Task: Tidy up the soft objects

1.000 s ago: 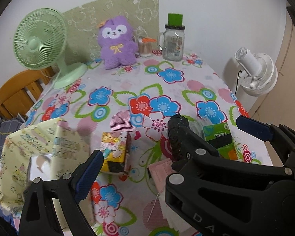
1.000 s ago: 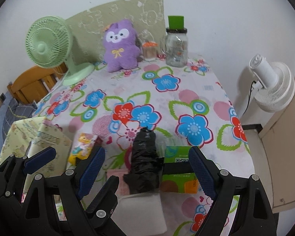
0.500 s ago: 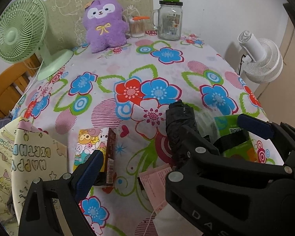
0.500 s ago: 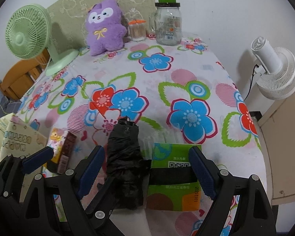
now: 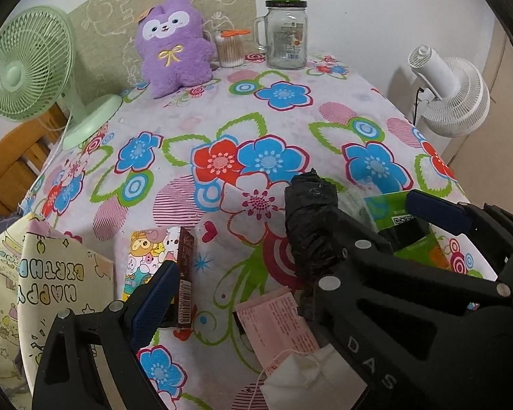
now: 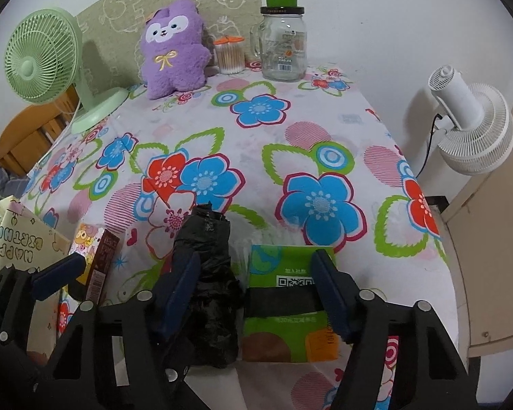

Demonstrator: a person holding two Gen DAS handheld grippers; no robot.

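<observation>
My right gripper (image 6: 256, 294) points down at the near end of the table, and its two blue-padded jaws are closing in around two things at once: a crumpled roll of black plastic bags (image 6: 210, 287) and a flat green pack of tissues with a black band (image 6: 287, 304). The left pad sits against the black roll and the right pad sits at the edge of the green pack, but I can't tell if they press yet. My left gripper (image 5: 290, 246) is next to it with its jaws wide, and nothing is squeezed in them. One of its pads is by a small cartoon box with a brown side (image 5: 160, 259), and the other reaches over the green pack. A pink paper packet (image 5: 277, 324) and a white tea bag on a string (image 5: 301, 372) lie just in front of me. A yellow paper birthday bag (image 5: 48, 283) stands at the left edge. Far across the flowery tablecloth (image 6: 256, 143), well away from my grippers, a fluffy purple plush toy (image 6: 172, 58) sits upright against a beige board. Beside it are a little tub of cotton swabs (image 6: 228, 54) and a glass jar with a green cap (image 6: 284, 44). A light green desk fan (image 6: 48, 65) stands on the far left, and a white fan (image 6: 475, 130) stands off the table on the right.
</observation>
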